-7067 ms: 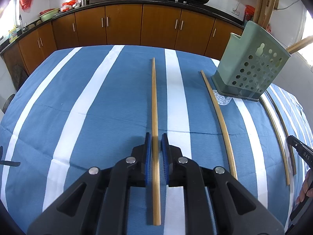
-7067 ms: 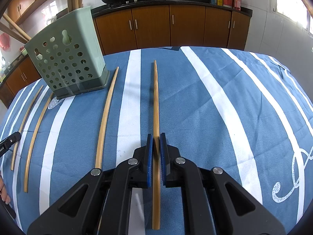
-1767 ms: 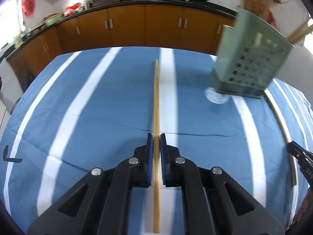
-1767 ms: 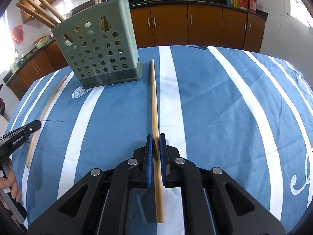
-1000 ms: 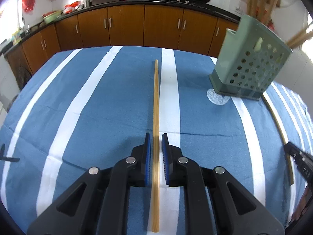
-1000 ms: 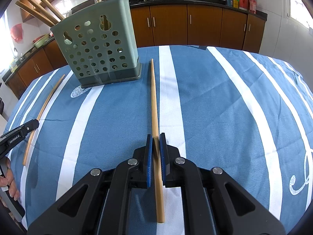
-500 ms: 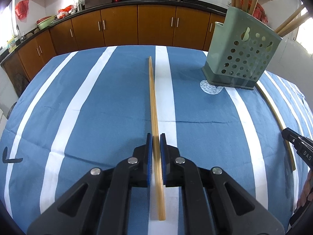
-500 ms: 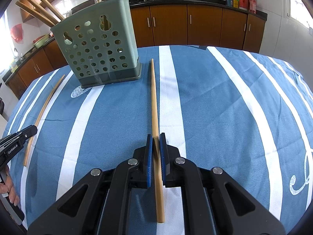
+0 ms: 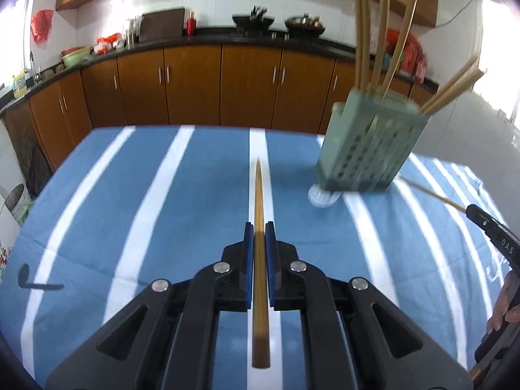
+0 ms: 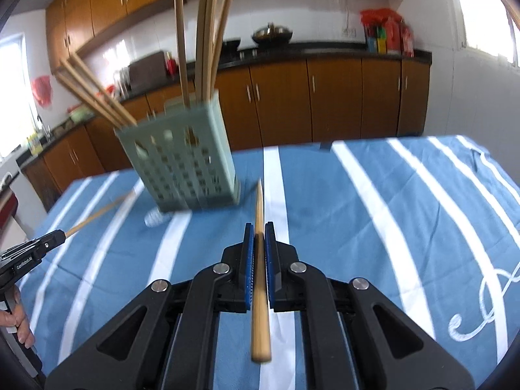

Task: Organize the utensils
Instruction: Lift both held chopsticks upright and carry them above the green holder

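Left wrist: chopstick [image 9: 259,260] clamped between left gripper [image 9: 259,240] fingers [image 9: 248,253].

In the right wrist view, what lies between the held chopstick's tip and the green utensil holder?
Only bare striped tablecloth. The chopstick gripped by the right gripper points just to the side of the green holder, a short gap apart, as the right wrist view shows.

Home kitchen: wooden cabinets [image 9: 195,87], woks [image 9: 253,21]

Long tan wooden chopstick [image 9: 259,227]: smooth, matt. Pale green perforated plastic holder [image 10: 182,162]: matt. Blue-and-white striped cloth [image 9: 162,195] over surface: soft weave. Black plastic left gripper [image 9: 259,240] w/ ribbed blue pads, shiny metal screws.
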`<state>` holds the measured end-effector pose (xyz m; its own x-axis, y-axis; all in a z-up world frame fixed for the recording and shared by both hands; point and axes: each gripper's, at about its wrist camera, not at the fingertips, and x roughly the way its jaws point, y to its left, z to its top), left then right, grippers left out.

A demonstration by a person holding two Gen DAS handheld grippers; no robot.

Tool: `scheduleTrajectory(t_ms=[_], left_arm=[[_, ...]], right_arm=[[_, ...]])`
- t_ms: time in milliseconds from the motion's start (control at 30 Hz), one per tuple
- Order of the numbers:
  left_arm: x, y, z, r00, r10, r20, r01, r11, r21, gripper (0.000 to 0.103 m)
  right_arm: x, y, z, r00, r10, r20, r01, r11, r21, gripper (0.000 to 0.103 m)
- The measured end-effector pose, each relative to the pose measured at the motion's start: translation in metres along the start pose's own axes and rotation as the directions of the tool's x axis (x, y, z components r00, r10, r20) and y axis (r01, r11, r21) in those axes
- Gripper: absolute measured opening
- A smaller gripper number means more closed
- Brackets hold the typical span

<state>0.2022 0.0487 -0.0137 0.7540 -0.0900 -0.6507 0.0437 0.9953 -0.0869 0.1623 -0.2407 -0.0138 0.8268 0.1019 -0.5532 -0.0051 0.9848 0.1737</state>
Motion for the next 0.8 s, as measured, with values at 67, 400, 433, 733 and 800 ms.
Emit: scheduleTrajectory(t_ms=[67,400,433,733,800], left_arm=[[-0.013,-0.001,0.008,0.999,-0.009,0.041,0.01,1.0,-0.004,0.008],[-0.058,-0.011,0.042,0.98,-0.074,0.185,0.073,0.997,0.009,0.008],[-0.062,-0.012,0.044,0.978,-0.082,0.191,0.082,0.997,0.011,0.008],[-0.094,-0.032,0.069,0.945,-0.196,0.261,0.192,0.981,0.04,0.008],[-0.103,-0.039,0.075,0.932,-0.226,0.283,0.22,0.974,0.052,0.008]], right_arm=[[-0.008,-0.001,0.007,0.999,0.006,0.038,-0.006,1.0,0.009,0.007],[-0.035,0.0,0.034,0.985,0.047,0.164,-0.052,0.998,0.02,0.007],[-0.038,0.001,0.037,0.983,0.052,0.176,-0.056,0.998,0.02,0.007],[-0.07,0.012,0.068,0.946,0.12,0.301,-0.127,0.992,0.002,0.007],[-0.08,0.013,0.076,0.928,0.144,0.344,-0.155,0.988,0.005,0.007]])
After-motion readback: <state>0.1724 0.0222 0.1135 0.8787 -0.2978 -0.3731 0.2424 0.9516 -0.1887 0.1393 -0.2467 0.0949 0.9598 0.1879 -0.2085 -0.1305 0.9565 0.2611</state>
